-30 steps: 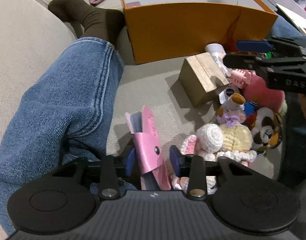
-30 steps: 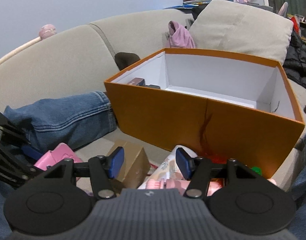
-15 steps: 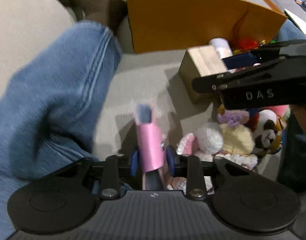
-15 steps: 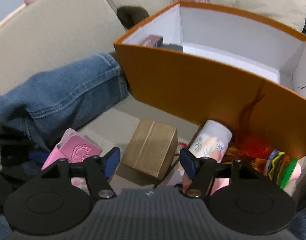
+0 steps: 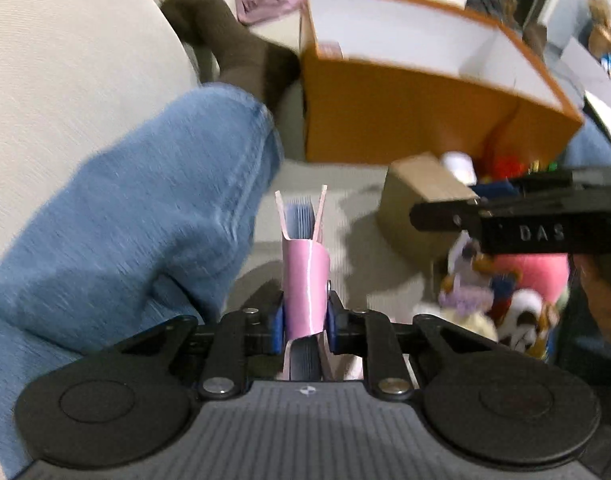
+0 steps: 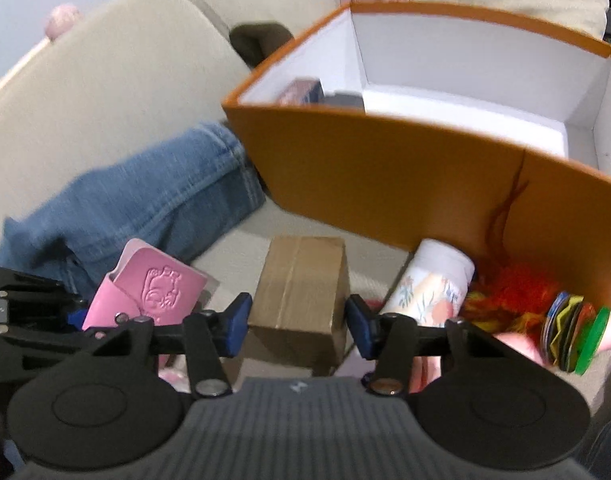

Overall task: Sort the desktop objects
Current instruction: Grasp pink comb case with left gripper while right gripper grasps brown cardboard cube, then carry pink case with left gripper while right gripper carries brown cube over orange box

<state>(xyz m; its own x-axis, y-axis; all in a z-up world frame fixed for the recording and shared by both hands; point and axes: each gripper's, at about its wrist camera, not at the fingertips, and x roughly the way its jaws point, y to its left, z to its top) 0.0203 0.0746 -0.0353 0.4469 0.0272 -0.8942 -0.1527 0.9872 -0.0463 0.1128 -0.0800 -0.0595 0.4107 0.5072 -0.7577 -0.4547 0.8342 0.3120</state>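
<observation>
Jaws of the left gripper (image 5: 304,322) are closing, clamped on the pink wallet (image 5: 307,280); the right gripper (image 6: 296,320), closing, straddles the brown carton (image 6: 301,284) without touching it, beside the orange box (image 6: 385,184).

left wrist: steep down, close | right wrist: down | shared: orange box (image 5: 405,120), brown box (image 6: 301,284)

The left gripper (image 5: 304,328) is closing its blue-padded fingers (image 5: 278,326) on a pink notebook (image 5: 305,276), which stands upright between them with its page edges fanned at the top. Left of it lies a leg in blue jeans (image 5: 145,208) on the beige sofa (image 5: 73,80). Ahead sits an orange box (image 5: 405,120) with a small cardboard box (image 5: 417,196) before it. The right gripper (image 5: 525,220) reaches in from the right above a heap of plush toys (image 5: 513,300).
</observation>
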